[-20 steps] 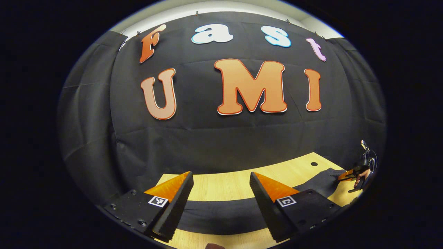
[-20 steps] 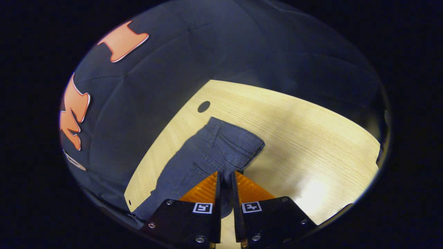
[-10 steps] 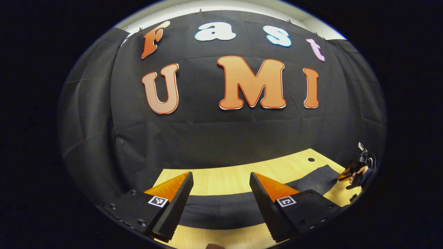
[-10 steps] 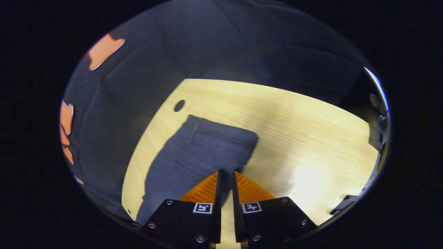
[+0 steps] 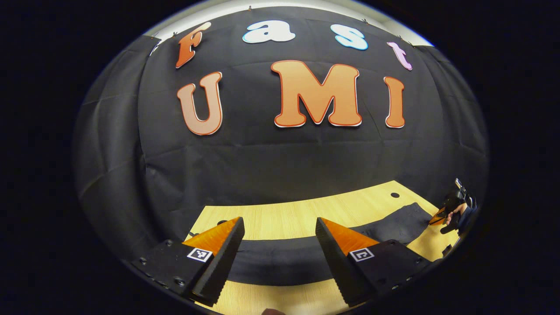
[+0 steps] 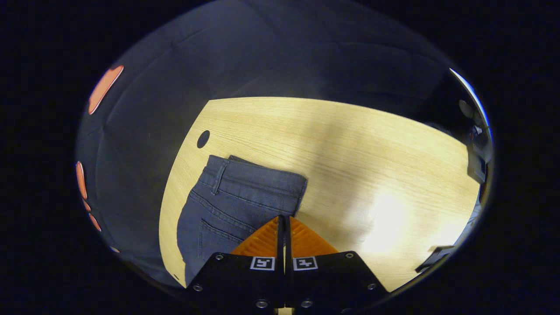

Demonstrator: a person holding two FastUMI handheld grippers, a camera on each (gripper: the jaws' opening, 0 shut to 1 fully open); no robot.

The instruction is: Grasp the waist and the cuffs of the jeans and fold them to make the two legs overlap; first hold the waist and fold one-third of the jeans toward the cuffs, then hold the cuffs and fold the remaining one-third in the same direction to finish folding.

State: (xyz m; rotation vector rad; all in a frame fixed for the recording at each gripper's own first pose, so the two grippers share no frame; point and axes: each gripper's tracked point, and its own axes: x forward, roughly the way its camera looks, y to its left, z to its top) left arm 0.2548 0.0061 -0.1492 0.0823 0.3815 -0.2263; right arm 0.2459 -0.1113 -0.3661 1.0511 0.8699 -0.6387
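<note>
Lying flat ahead of the pressed-together right gripper (image 6: 282, 218), jeans (image 6: 236, 197) waist edge, bare table (image 6: 372, 166) beyond, left gripper (image 5: 280, 229) spread above the leg, square markers on both.

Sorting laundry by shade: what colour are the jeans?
Dark grey-blue denim jeans, plain, best seen in the right gripper view.

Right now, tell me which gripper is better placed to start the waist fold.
Right. The right gripper has its jaws closed at the waist end of the jeans, seemingly pinching the near edge. The left gripper hangs open above the leg section, gripping nothing, far from the waistband.
</note>
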